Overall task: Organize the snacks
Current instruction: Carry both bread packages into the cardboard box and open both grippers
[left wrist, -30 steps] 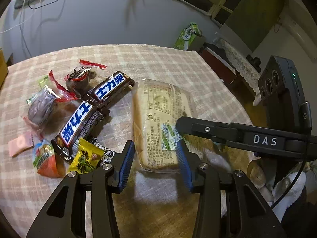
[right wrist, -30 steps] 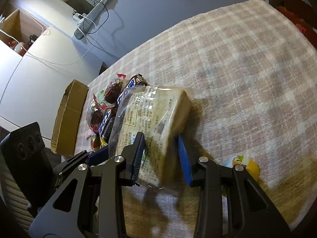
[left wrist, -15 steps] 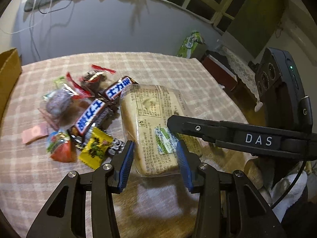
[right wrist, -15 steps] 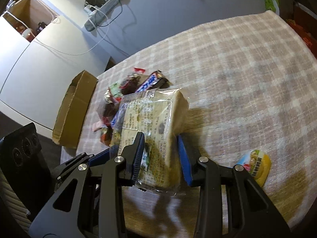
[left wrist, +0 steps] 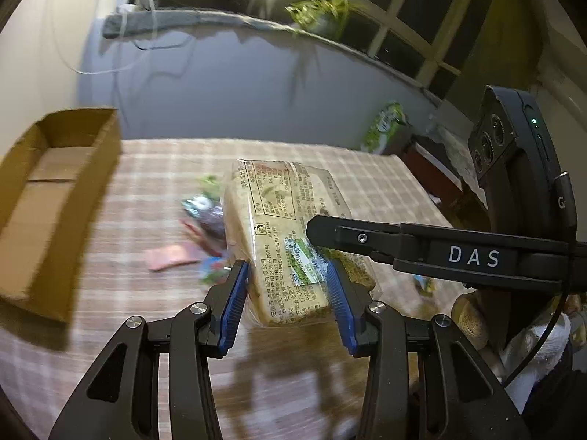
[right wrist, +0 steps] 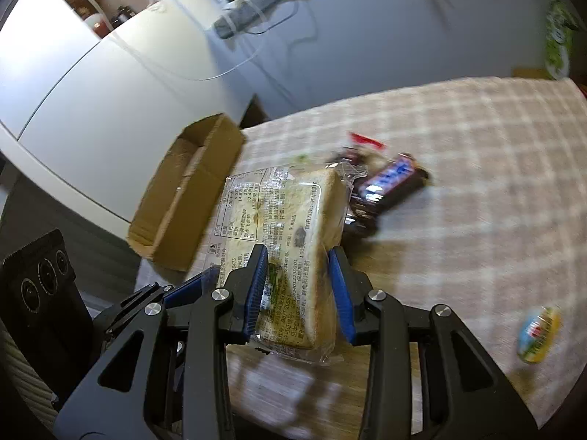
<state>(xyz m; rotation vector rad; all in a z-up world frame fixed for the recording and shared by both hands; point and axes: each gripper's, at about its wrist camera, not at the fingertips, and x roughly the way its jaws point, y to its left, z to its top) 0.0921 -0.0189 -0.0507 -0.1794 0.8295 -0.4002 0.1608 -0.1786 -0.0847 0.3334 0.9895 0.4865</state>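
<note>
Both the left gripper (left wrist: 286, 299) and right gripper (right wrist: 299, 289) are pinching the bagged bread loaf (right wrist: 290, 234) between their fingers; its slick wrapper risks slipping before reaching the cardboard box (left wrist: 55, 190).

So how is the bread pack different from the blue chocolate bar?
The bread pack is held up off the table, with the fingers of both grippers around it; the blue chocolate bar lies on the checked cloth. The bread pack is bigger, pale and see-through; the chocolate bar is slim and dark. Both are wrapped snacks.

bread pack (right wrist: 282, 242) above table (right wrist: 477, 154), between right gripper (right wrist: 299, 286) pads | cardboard box (right wrist: 183, 190) left | snack bar (right wrist: 390, 183) behind | small packet (right wrist: 538, 333) near right
</note>
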